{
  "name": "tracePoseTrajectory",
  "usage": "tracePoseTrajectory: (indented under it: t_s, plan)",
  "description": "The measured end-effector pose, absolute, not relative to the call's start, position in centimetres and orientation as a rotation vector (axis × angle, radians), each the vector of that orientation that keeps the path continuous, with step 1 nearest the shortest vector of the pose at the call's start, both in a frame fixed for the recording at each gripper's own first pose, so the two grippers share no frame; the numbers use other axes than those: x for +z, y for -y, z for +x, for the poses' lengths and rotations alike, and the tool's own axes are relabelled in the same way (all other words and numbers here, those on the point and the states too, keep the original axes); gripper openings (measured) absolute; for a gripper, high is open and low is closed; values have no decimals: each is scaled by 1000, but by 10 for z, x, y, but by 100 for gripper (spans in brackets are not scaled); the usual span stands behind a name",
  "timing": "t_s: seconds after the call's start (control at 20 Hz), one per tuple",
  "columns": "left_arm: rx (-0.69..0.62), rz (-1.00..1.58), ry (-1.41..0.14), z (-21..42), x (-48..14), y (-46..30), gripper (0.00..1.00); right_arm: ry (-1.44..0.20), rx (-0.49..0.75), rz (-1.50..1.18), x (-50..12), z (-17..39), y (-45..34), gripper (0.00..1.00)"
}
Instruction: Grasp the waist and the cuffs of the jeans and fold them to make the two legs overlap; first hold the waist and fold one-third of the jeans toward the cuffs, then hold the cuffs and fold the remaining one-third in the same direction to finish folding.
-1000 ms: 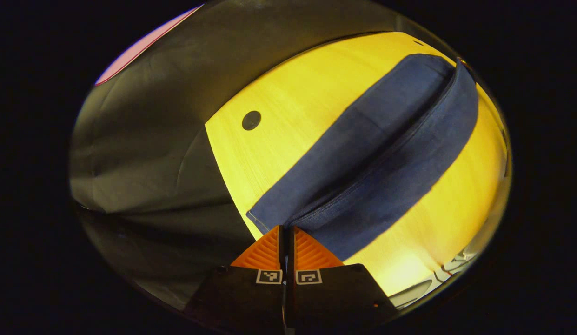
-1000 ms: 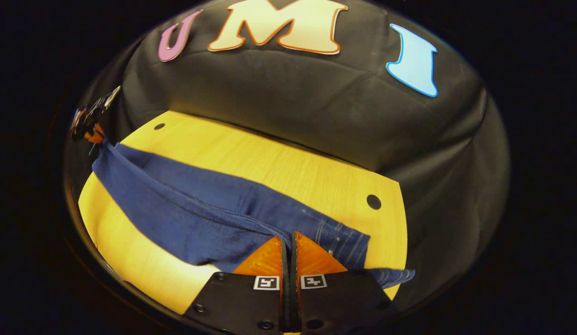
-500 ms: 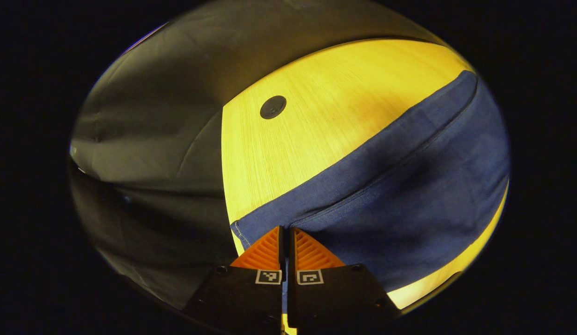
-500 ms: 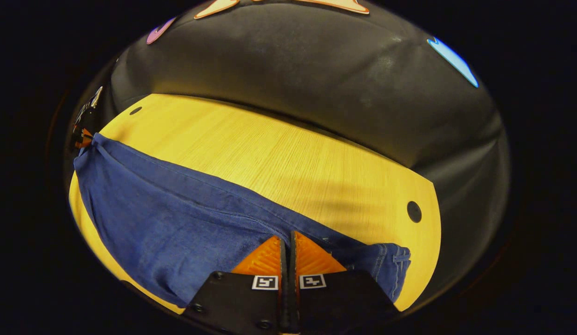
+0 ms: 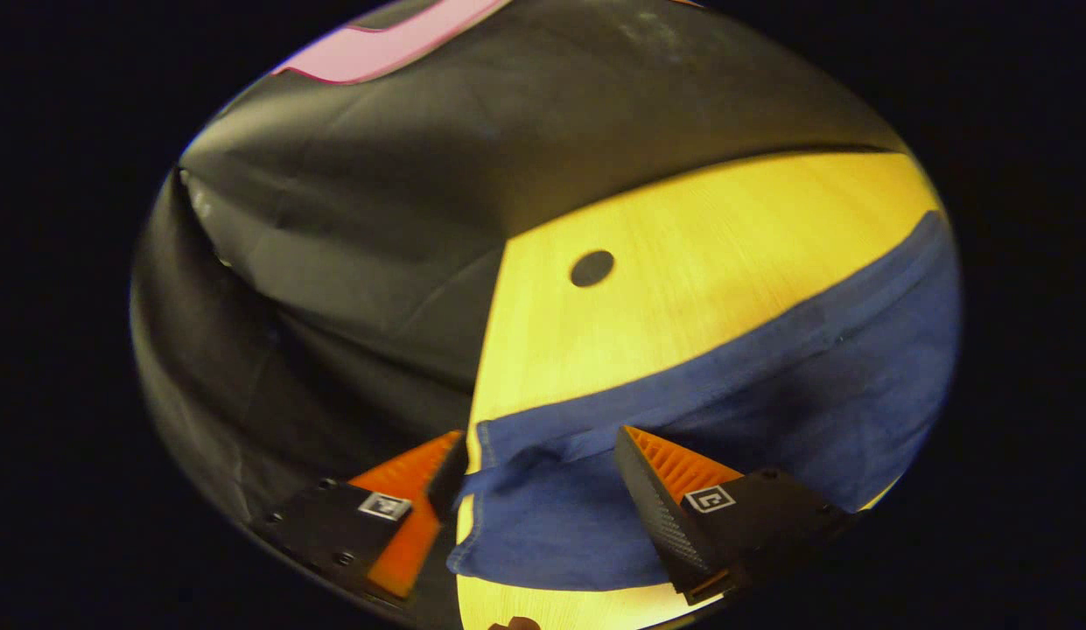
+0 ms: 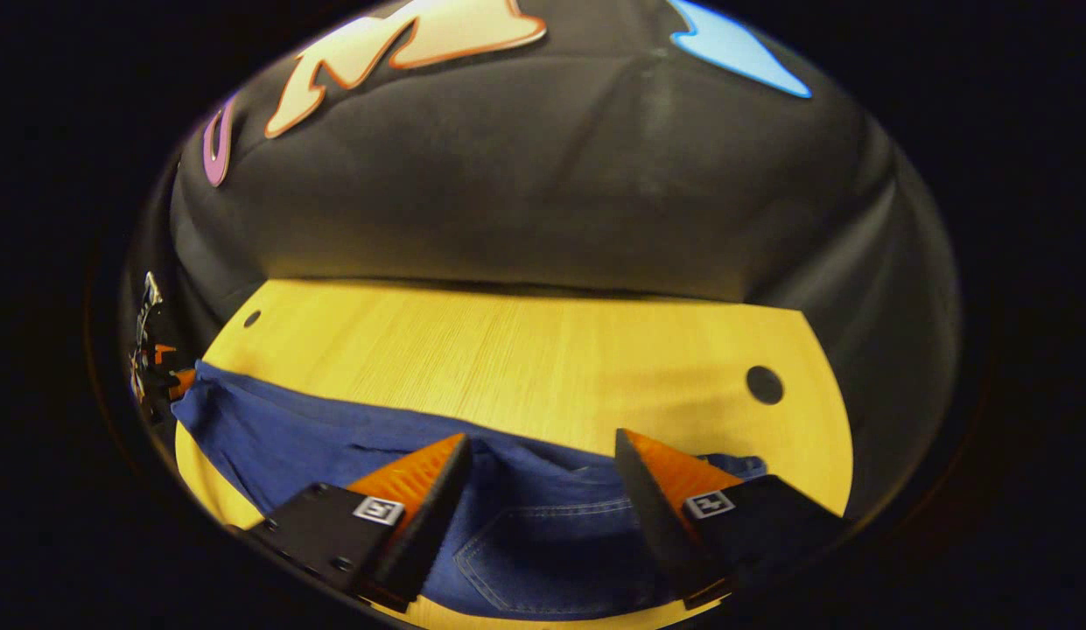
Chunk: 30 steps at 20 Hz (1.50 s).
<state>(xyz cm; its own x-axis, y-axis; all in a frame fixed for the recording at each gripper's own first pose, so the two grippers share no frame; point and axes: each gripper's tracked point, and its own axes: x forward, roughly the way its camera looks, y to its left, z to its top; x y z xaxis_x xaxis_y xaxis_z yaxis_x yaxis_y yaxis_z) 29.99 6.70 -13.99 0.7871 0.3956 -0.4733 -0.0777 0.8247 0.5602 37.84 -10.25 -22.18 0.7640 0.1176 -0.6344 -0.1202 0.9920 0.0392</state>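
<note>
**Both grippers let go after the lengthwise fold**

Half a second ago both sets of fingers were pressed together on denim; now we see both spread wide and the cloth lying free.

- Jeans (image 6: 543,534): lying flat along the near edge of the wooden table (image 6: 525,367), legs seemingly one on the other. Waist end with a back pocket sits under the right gripper (image 6: 543,477); cuff end (image 5: 543,516) lies at the table's corner under the left gripper (image 5: 543,472).
- Left gripper: fingers apart, straddling the cuffs, pinching nothing.
- Right gripper: fingers apart over the waist, pinching nothing.
- The left gripper is also in the right gripper view, far off at the cuff end (image 6: 162,378).
- Booth wall (image 6: 543,201) rises behind the table.

We judge the leg overlap done; the waist fold comes next.

Risks: the cuffs sit close to the table's end, so a tug from the waist side could drag them off. Catching only the top layer at the waist would pull the legs out of line.
</note>
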Motion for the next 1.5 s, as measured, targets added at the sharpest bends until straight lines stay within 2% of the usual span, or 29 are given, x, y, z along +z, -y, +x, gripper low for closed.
tracePoseTrajectory:
  t_s: [0.05, 0.2, 0.3, 0.45, 0.75, 0.85, 0.9, 1.0, 1.2, 1.3, 1.35, 1.4, 1.45, 1.5]
  plan:
    - [281, 516, -586, 300, -136, -64, 95, -658, 102, 16, -203, 377, 112, 99]
    - [313, 402, -516, 302, -117, -60, 95, -616, 15, 5, -161, 353, 157, 99]
    - [313, 302, -478, 303, -111, -58, 95, -627, -30, -5, -163, 338, 195, 99]
    - [308, 216, -414, 307, -116, -60, 95, -672, -65, 6, -182, 316, 229, 96]
    - [299, 167, -392, 309, -115, -57, 96, -798, -76, 52, -247, 284, 248, 94]
    - [285, 158, -369, 310, -109, -55, 96, -830, -80, 67, -266, 280, 249, 100]
    - [283, 158, -371, 311, -107, -54, 96, -845, -78, 75, -274, 280, 249, 94]
    - [274, 150, -371, 309, -106, -50, 96, -871, -76, 85, -284, 276, 249, 97]
    - [265, 161, -383, 311, -103, -49, 96, -892, -56, 119, -288, 274, 246, 94]
    - [256, 174, -379, 312, -103, -46, 95, -890, -50, 164, -294, 275, 242, 95]
    - [247, 173, -374, 312, -103, -46, 96, -870, -48, 182, -294, 277, 240, 88]
    - [238, 171, -369, 312, -100, -43, 96, -875, -41, 201, -296, 276, 236, 85]
    - [234, 169, -366, 311, -99, -42, 96, -856, -57, 213, -294, 277, 235, 75]
    - [233, 164, -368, 310, -98, -41, 96, -856, -64, 217, -296, 277, 233, 69]
